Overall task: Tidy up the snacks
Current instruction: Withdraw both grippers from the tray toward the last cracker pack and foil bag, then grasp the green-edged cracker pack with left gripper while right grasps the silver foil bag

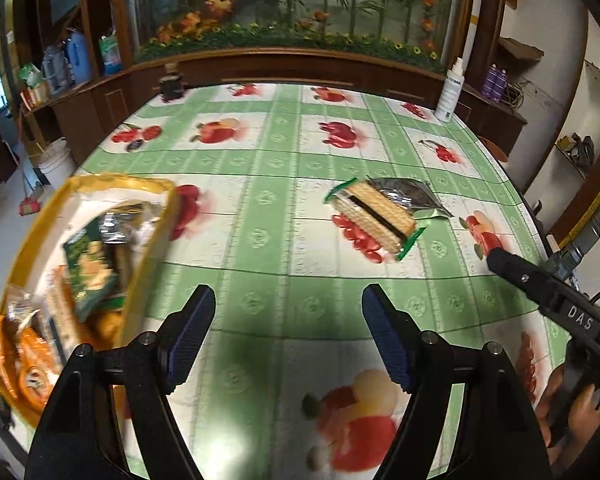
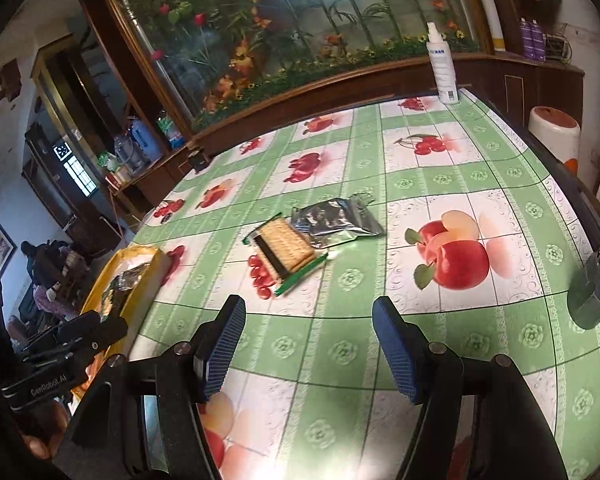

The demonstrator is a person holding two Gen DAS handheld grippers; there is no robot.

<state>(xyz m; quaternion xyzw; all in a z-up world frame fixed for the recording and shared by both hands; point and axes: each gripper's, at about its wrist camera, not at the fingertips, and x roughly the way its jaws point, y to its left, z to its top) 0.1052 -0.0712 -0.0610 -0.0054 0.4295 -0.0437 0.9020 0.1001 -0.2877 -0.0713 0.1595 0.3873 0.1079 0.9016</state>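
Both grippers, left (image 1: 288,332) and right (image 2: 308,344), hover over the table (image 2: 480,320) w/ jaws apart and nothing between the pads. Neither is carrying anything.

Task's things: a wafer pack (image 1: 374,216) lies mid-table, wrapper partly open, w/ a silver pouch (image 1: 414,196) touching its far side (the pouch looks crumpled, maybe empty, can't say). A yellow tray (image 1: 156,236) sits at the table's left edge, already holding several snack packs (image 1: 90,268).

Step in hand, as I read it: most snacks are in the tray and these two are the leftovers, so this is the approach to the next pick. Both tools point roughly toward the pair; the wafer pack sits ahead of the right gripper, slightly left of centre.

Next move probably calls for lowering one gripper over the wafer pack, jaws straddling its short side, then closing gently: wafers crush easily and the loose wrapper ends could slip. The pouch lies flat, so it needs an edge pinch. Which tool takes which, can't tell.

Hard to see: tray contents are blurred in the left view, labels unreadable; its near end is cut off behind the left gripper's body. In the right view the tray is mostly hidden by the other tool. Hands show only as slivers at the frame edges.
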